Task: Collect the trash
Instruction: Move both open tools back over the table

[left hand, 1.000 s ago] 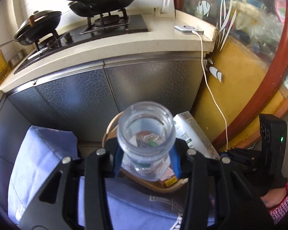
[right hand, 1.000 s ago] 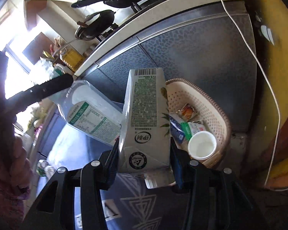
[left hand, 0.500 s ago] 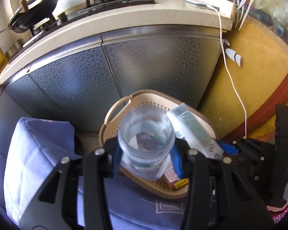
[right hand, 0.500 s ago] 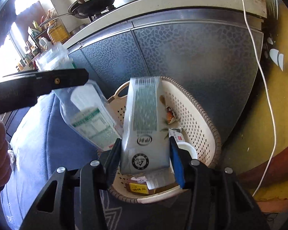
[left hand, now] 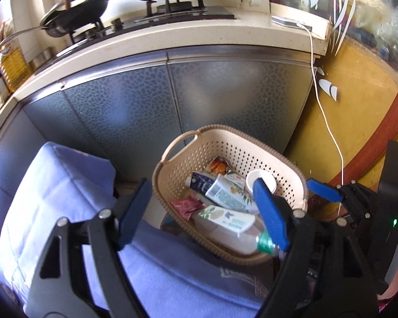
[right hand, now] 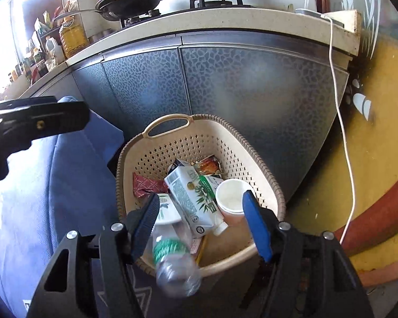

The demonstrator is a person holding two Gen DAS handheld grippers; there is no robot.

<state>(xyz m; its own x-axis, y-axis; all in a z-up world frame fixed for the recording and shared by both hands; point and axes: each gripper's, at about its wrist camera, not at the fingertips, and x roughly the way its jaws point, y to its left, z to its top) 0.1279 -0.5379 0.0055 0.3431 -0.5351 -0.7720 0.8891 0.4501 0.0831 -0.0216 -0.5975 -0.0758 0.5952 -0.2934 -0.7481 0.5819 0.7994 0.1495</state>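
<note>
Both the left hand-held gripper [left hand: 204, 209] and right hand-held gripper [right hand: 199, 225] are wide open, holding nothing. The bottle [right hand: 176, 270], carton [right hand: 192, 198] and cup [right hand: 232, 198] lie in the basket [right hand: 169, 124]. I see no trash left outside.

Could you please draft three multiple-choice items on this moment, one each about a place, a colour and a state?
1. Where does the milk carton lie?
A. on the countertop
B. inside the basket
C. on the blue cloth

2. What colour are the pads on the gripper fingers?
A. blue
B. red
C. white

3. How do the left gripper and right gripper stand?
A. both shut on items
B. only the left one open
C. both open, holding nothing

Answers:
1 B: the carton rests among the wrappers and the paper cup within the basket walls.
2 A: both wrist views show blue pads.
3 C: each pair of fingers is spread wide with nothing between them.
</note>
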